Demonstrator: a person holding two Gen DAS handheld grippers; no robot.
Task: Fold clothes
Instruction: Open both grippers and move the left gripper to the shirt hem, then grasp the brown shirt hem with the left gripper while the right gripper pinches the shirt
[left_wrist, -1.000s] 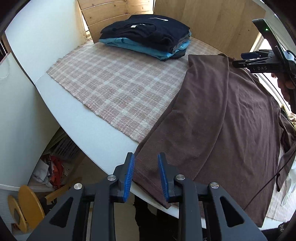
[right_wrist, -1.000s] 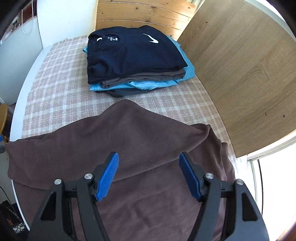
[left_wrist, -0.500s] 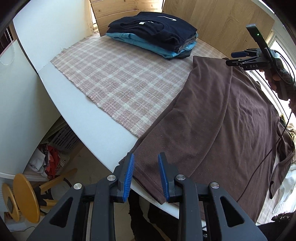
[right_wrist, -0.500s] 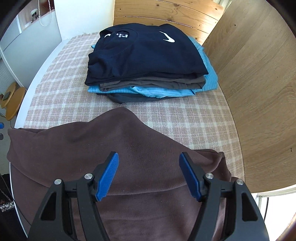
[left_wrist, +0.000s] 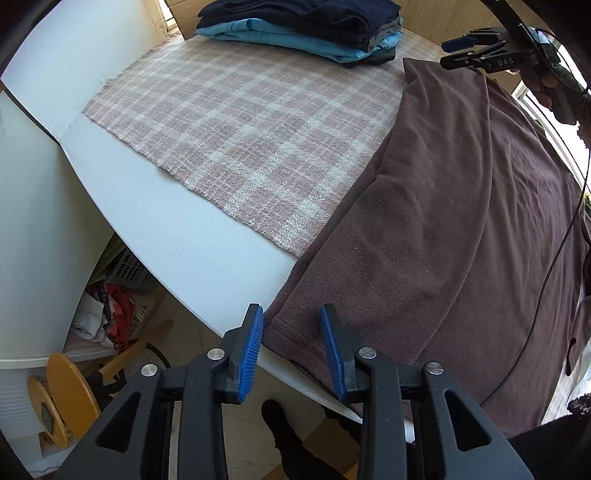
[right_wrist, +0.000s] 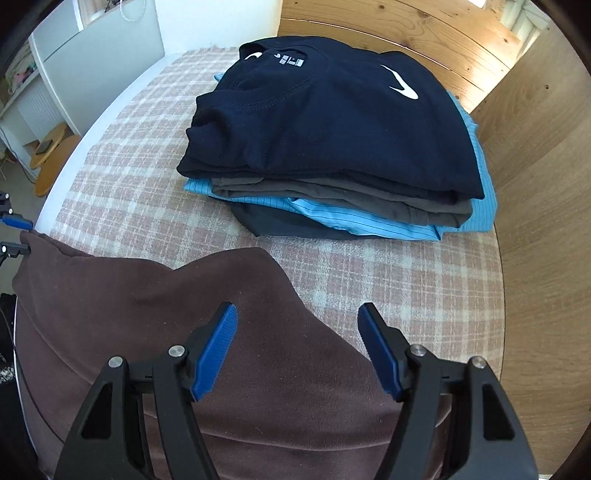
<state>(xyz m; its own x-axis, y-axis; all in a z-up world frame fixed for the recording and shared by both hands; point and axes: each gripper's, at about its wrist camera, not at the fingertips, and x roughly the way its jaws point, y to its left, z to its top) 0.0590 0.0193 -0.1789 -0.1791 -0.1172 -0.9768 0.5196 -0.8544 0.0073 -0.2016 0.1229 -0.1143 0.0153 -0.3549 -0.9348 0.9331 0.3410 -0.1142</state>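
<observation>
A brown long-sleeved garment lies spread over the table's right half, one side folded inward. My left gripper points down over its near hem corner at the table's edge. The jaws stand a little apart, the corner lies between them, and the pads do not press on it. My right gripper hangs open above the garment's far edge with nothing in it. It also shows in the left wrist view as the right gripper, held by a hand. The left gripper peeks in at the right wrist view's left edge.
A stack of folded clothes, navy on top, sits on the checked cloth just beyond the garment. Wooden panels wall the far side and the right. The white table ends by a laundry basket and a wooden stool below.
My left gripper has sunk closer to the hem corner and its jaws stand slightly wider. My right gripper has slid along the garment's far edge and rolled, and it is still open.
</observation>
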